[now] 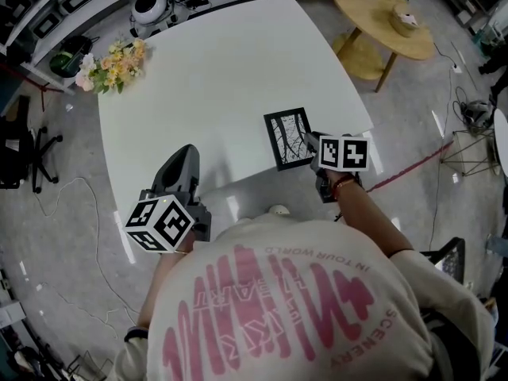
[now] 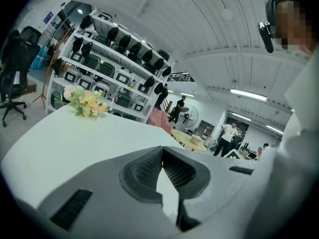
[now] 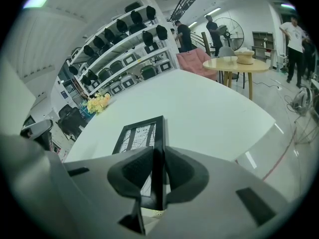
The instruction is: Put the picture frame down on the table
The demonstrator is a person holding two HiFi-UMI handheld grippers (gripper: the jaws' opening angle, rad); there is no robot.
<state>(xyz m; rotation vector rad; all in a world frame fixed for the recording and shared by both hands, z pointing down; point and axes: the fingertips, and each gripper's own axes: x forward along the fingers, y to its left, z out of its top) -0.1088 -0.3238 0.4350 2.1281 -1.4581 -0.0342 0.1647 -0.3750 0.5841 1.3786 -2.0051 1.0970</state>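
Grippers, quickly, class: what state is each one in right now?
Left gripper: closed, nothing between its jaws.
Right gripper: closed on one edge of the black rectangular picture frame.

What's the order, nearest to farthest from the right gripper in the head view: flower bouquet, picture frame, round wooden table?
1. Picture frame, held in the right gripper's fingers.
2. Round wooden table, past the white table's far right edge.
3. Flower bouquet, on the white table's far left corner.
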